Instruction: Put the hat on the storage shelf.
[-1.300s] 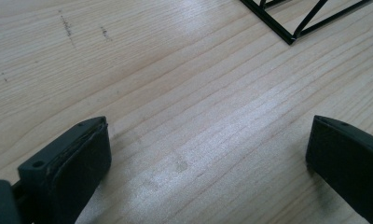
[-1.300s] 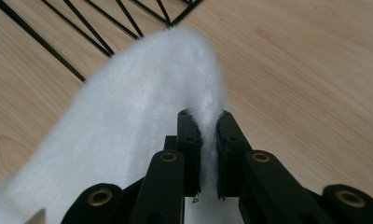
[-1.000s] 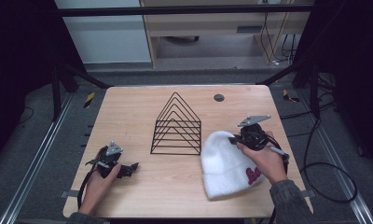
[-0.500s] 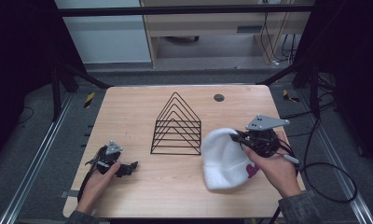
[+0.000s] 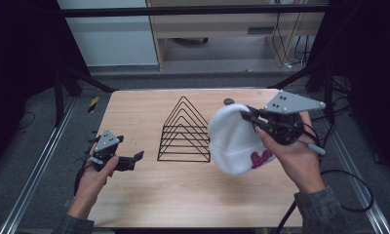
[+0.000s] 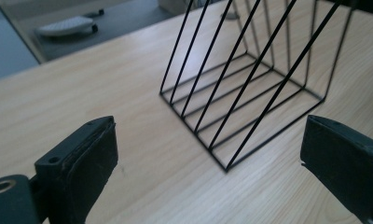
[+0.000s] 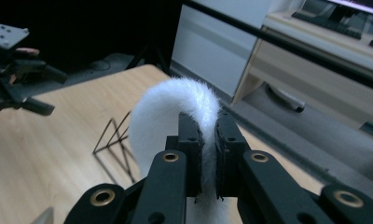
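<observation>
A white fuzzy hat (image 5: 234, 139) with pink lettering hangs above the table's right side, just right of the black wire rack (image 5: 185, 131). My right gripper (image 5: 249, 118) is shut on the hat's upper edge. In the right gripper view the white fabric (image 7: 175, 102) is pinched between the two jaws of that gripper (image 7: 208, 135), with the rack (image 7: 114, 140) below. My left gripper (image 5: 134, 158) rests low at the table's left, open and holding nothing. Seen from the left gripper (image 6: 208, 154), the rack (image 6: 250, 79) stands just ahead of the wide-apart jaws.
The light wooden table (image 5: 144, 195) has metal frame rails along both sides. A small dark round object (image 5: 228, 101) lies near the far edge, partly behind the hat. A black cable (image 5: 349, 180) trails off the right side.
The right gripper has lifted the hat off the table, up and toward the rack. The left gripper has stayed where it was.
</observation>
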Available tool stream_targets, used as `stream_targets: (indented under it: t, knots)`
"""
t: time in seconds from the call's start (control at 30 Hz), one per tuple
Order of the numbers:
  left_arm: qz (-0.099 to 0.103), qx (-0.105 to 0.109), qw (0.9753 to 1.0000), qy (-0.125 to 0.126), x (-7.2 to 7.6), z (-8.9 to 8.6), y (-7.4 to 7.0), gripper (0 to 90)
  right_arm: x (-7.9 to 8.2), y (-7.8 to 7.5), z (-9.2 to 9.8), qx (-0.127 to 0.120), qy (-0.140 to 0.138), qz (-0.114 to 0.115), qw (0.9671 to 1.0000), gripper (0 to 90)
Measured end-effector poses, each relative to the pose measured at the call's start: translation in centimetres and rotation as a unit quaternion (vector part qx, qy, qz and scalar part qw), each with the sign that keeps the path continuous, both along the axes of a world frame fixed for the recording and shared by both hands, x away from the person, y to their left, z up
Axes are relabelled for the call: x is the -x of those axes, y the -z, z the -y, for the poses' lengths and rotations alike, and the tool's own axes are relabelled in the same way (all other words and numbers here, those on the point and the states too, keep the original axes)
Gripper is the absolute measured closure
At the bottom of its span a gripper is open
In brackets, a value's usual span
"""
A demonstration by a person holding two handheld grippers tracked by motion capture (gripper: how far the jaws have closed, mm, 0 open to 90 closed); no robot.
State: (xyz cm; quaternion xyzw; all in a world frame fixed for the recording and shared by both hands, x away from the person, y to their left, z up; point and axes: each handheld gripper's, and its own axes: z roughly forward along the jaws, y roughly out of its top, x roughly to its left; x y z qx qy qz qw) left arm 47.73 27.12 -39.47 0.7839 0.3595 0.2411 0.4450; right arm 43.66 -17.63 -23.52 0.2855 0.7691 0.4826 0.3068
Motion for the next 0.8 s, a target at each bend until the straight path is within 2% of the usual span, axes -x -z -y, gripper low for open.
stream_targets:
  t: [0.17,0.33,0.37,0.43,0.57,0.63,0.8]
  knots:
    - [0.01,0.03,0.9989,0.035,-0.1,1.4,-3.0,3.9,-1.3,-2.9,-0.9,-0.007,0.011,0.021,0.9997,83.6]
    - [0.02,0.019,0.9984,0.05,-0.5,2.3,-5.2,4.0,-2.0,-5.1,-1.8,-0.016,0.019,0.046,0.9986,83.6]
    - [0.021,0.02,0.9981,0.054,-0.6,2.5,-5.8,4.1,-2.3,-6.0,-2.1,-0.021,0.026,0.055,0.9979,83.5]
    - [0.027,0.022,0.9976,0.059,-0.6,3.1,-7.1,4.4,-2.8,-6.6,-2.4,-0.031,0.03,0.057,0.9975,83.5]
    - [0.035,0.027,0.9966,0.069,-0.6,3.9,-8.1,4.9,-3.8,-7.2,-3.2,-0.027,0.038,0.062,0.9969,83.4]
    - [0.035,0.028,0.9963,0.074,-0.7,4.3,-8.2,5.2,-5.2,-7.6,-3.9,-0.042,0.04,0.06,0.9966,83.4]
    - [0.034,0.026,0.9958,0.081,-0.8,5.0,-8.2,5.6,-6.0,-8.3,-5.0,-0.057,0.035,0.061,0.9958,83.4]
